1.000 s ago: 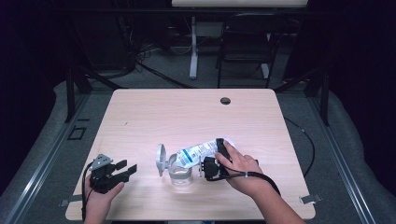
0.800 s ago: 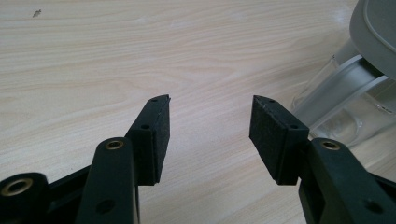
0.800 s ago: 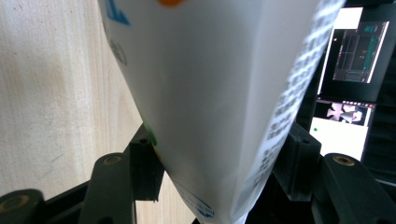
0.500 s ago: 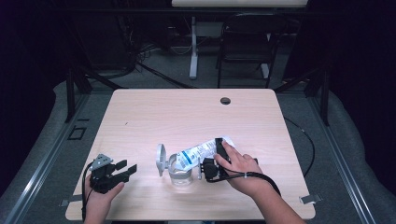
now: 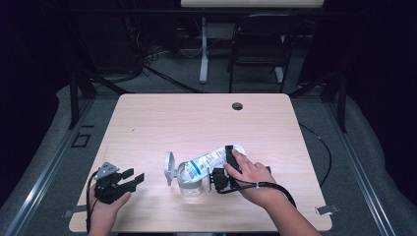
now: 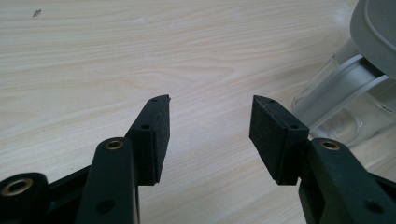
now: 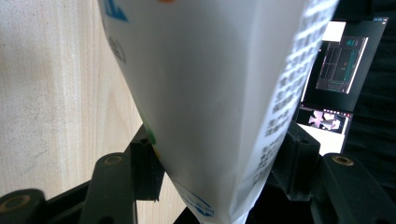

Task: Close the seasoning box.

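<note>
A white printed pouch [image 5: 210, 159] lies tilted, its left end over the mouth of a clear glass jar [image 5: 189, 180] near the table's front middle. The jar's grey hinged lid [image 5: 169, 168] stands swung open on its left. My right gripper [image 5: 223, 165] is shut on the pouch's right end; in the right gripper view both pads press the pouch [image 7: 215, 93] between the right gripper's jaws [image 7: 219, 161]. My left gripper [image 5: 133, 175] rests open at the front left, apart from the jar. In the left gripper view the left gripper [image 6: 210, 126] holds nothing, with the jar [image 6: 345, 107] and lid [image 6: 373, 28] at right.
The wooden table [image 5: 196, 118] has a round cable hole [image 5: 237, 105] near its far edge. A chair [image 5: 255, 49] and desk legs stand behind it in the dark. A lit screen [image 7: 341, 65] shows past the pouch. Cables trail from both grippers.
</note>
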The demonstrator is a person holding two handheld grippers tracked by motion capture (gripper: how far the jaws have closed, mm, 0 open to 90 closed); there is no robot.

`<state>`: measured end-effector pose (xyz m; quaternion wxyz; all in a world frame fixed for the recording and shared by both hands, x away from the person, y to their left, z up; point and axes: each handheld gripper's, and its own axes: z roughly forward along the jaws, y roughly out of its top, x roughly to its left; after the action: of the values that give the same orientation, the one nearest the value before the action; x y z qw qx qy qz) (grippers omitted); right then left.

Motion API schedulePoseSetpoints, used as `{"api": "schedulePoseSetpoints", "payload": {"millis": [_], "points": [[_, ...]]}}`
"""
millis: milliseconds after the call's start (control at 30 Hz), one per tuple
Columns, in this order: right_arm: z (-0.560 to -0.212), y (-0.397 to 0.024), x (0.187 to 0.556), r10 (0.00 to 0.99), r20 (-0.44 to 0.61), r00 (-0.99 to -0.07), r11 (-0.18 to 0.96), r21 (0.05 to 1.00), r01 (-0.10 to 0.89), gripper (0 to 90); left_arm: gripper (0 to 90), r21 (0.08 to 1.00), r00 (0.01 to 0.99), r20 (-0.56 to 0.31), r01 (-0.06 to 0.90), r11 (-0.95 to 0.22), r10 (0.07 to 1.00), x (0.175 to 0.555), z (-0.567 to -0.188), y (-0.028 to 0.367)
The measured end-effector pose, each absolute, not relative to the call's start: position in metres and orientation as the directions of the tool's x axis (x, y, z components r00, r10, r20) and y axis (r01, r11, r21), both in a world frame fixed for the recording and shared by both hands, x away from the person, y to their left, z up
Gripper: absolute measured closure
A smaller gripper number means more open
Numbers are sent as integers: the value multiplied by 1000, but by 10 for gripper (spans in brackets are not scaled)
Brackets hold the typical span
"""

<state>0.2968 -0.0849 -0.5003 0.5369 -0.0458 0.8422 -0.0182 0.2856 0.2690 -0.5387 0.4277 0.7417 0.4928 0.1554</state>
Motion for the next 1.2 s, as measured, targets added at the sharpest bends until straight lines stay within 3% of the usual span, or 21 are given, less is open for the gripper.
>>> {"api": "schedulePoseSetpoints", "payload": {"millis": [1200], "points": [[-496,-83,295,-142,-906,-399,990,-128,-60,442,486,796,459,-195,591,-134,867,286,-540,270]]}}
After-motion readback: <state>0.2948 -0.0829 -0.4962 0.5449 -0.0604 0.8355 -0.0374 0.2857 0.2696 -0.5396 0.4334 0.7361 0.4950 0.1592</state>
